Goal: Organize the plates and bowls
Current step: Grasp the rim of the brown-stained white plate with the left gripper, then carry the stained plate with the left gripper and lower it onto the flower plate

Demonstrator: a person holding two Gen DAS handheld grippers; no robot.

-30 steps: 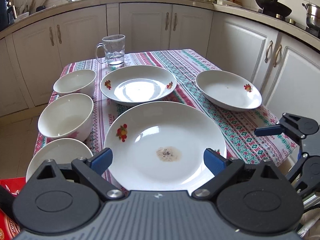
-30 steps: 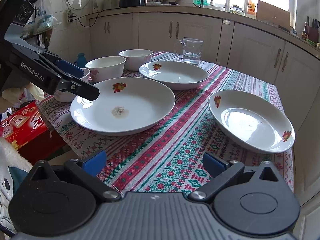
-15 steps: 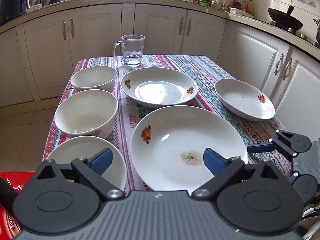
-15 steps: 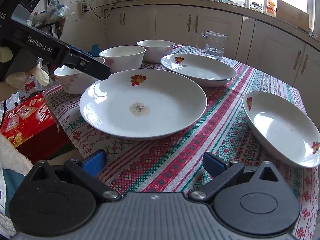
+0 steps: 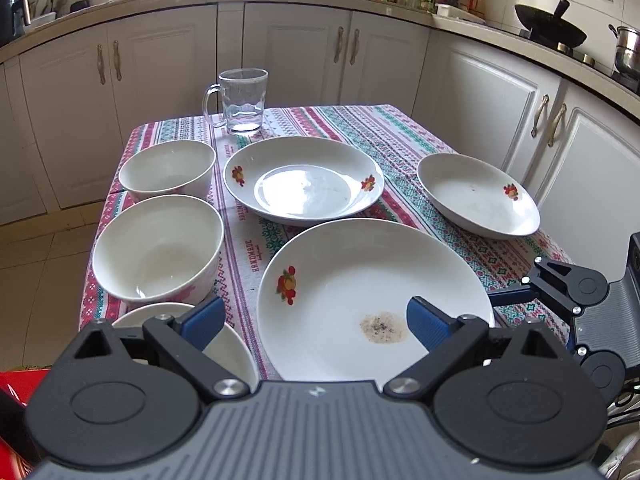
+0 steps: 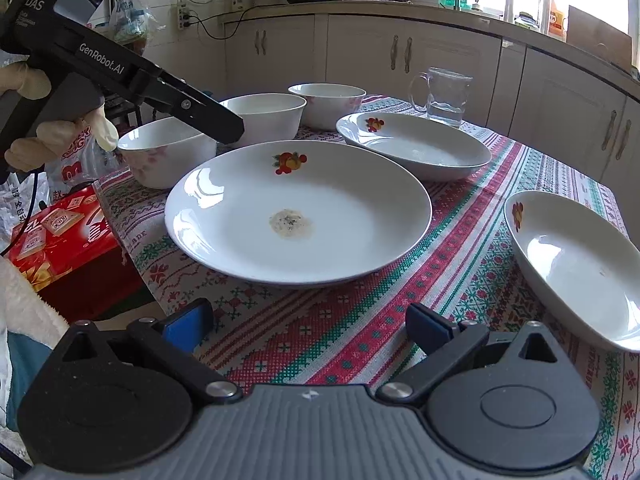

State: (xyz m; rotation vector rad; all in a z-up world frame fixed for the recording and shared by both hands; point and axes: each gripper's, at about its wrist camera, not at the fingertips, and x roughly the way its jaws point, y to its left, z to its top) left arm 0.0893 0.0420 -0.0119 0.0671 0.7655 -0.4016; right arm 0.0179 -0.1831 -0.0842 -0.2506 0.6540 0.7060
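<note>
Crockery lies unstacked on the counter (image 5: 400, 128): a big plate (image 6: 298, 210) with a dried stain nearest, two smaller plates beyond and to the right, three bowls (image 5: 160, 248) along the left edge. Both the left hand-held gripper (image 5: 308, 320) and the right hand-held gripper (image 6: 308, 318) hover with jaws apart, holding nothing. Glazed rims look slick, so a shallow pinch could let a plate slip, and the nearest bowl (image 6: 168, 152) near the cloth's edge could be knocked off.

left wrist: aimed across the big plate (image 5: 372, 300) from its near edge | right wrist: aimed from its right | shared: big plate (image 6: 298, 210), glass mug (image 5: 242, 102)
</note>
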